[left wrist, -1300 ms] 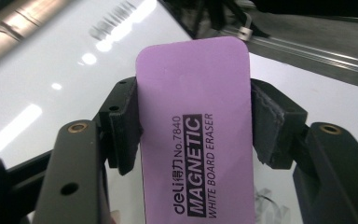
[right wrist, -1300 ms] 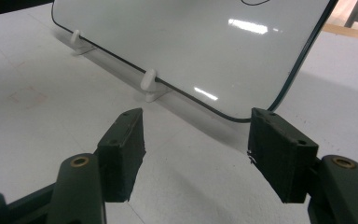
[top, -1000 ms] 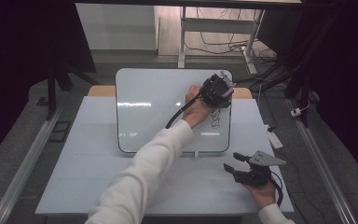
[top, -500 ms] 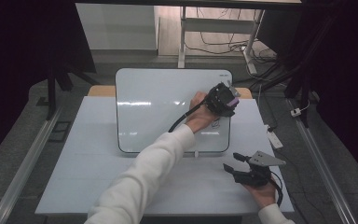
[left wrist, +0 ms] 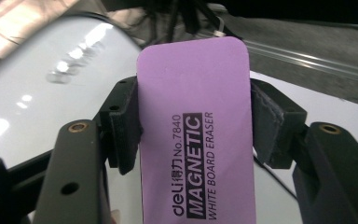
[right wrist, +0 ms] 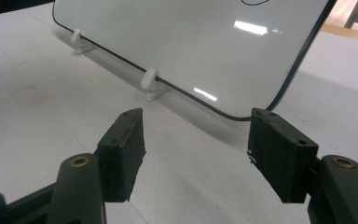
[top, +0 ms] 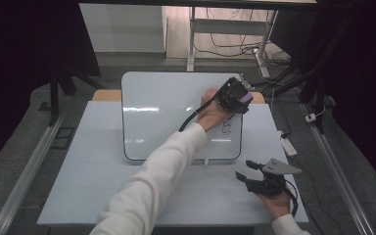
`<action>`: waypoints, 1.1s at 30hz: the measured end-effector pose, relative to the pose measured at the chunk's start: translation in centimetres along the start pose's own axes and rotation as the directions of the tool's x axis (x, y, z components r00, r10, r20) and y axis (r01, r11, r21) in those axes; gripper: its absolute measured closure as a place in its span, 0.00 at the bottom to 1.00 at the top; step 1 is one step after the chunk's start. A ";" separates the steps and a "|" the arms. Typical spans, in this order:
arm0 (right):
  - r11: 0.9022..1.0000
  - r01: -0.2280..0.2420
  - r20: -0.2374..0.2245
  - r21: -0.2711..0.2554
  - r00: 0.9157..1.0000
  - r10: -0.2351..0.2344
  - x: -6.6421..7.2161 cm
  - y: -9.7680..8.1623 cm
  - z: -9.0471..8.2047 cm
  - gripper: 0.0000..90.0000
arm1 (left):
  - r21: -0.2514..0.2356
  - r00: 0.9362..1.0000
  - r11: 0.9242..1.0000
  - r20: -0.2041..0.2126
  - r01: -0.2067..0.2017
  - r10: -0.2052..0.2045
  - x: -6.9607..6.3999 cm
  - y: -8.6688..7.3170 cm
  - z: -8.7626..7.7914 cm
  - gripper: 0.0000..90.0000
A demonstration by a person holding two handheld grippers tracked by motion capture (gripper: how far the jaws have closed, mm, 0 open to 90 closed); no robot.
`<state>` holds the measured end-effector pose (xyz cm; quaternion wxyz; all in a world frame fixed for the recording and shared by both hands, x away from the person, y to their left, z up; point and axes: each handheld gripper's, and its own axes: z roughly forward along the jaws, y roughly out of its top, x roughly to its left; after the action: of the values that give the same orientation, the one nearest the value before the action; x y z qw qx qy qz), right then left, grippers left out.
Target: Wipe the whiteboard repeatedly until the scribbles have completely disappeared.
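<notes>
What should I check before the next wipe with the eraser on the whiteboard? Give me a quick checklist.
1. Grip: the left gripper has its fingers pressed on both sides of the purple eraser. Ok.
2. Eraser square in the grip: it sits upright and centred between the fingers. Ok.
3. Marks left: a black scribble is on the whiteboard, just below the left gripper. Not ok.
4. Board support: its lower edge sits in the white clips. Ok.
5. Right gripper: open, over the table, apart from the board. Ok.
6. Eraser felt flat on the board: cannot tell.
</notes>
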<state>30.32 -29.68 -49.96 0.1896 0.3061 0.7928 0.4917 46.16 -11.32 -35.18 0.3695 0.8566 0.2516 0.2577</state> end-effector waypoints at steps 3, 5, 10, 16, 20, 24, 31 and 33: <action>1.000 0.003 -0.003 0.003 1.000 -0.003 0.1 0.0 0.0 0.40 | 0.015 0.999 1.000 0.044 -0.011 0.011 -1.0 -0.6 0.6 0.45; 1.000 0.004 -0.004 0.003 1.000 -0.004 0.1 0.0 0.1 0.39 | 0.017 0.998 0.999 0.060 -0.027 0.026 -1.7 -1.1 0.8 0.45; 1.000 0.004 -0.003 0.004 1.000 -0.004 0.1 0.0 0.1 0.39 | -0.002 0.998 0.998 0.015 -0.056 0.056 -1.7 -0.9 0.4 0.45; 1.000 0.006 0.000 -0.003 1.000 -0.006 0.1 0.0 -0.1 0.40 | -0.033 0.994 0.999 -0.105 -0.013 0.010 1.5 0.5 -1.4 0.45; 1.000 0.002 0.000 -0.004 1.000 -0.002 -0.1 -0.1 -0.1 0.39 | -0.044 0.993 0.999 -0.115 0.032 -0.037 3.3 0.2 -2.4 0.45; 1.000 0.006 -0.001 -0.001 1.000 -0.006 0.1 0.0 -0.1 0.39 | -0.033 0.995 0.999 -0.094 0.026 -0.029 3.2 -0.3 -2.2 0.45; 1.000 0.006 0.001 -0.001 1.000 -0.006 0.2 0.0 -0.1 0.39 | -0.015 0.999 1.000 -0.040 -0.004 0.003 1.8 -0.3 -1.1 0.45; 1.000 0.005 0.000 -0.001 1.000 -0.005 0.1 0.0 -0.1 0.39 | -0.009 1.000 1.000 -0.013 -0.008 0.008 1.2 -0.5 -0.7 0.45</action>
<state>30.18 -29.65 -49.93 0.1908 0.3040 0.7933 0.4918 46.51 -9.91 -34.79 0.3705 0.8543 0.2494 0.2658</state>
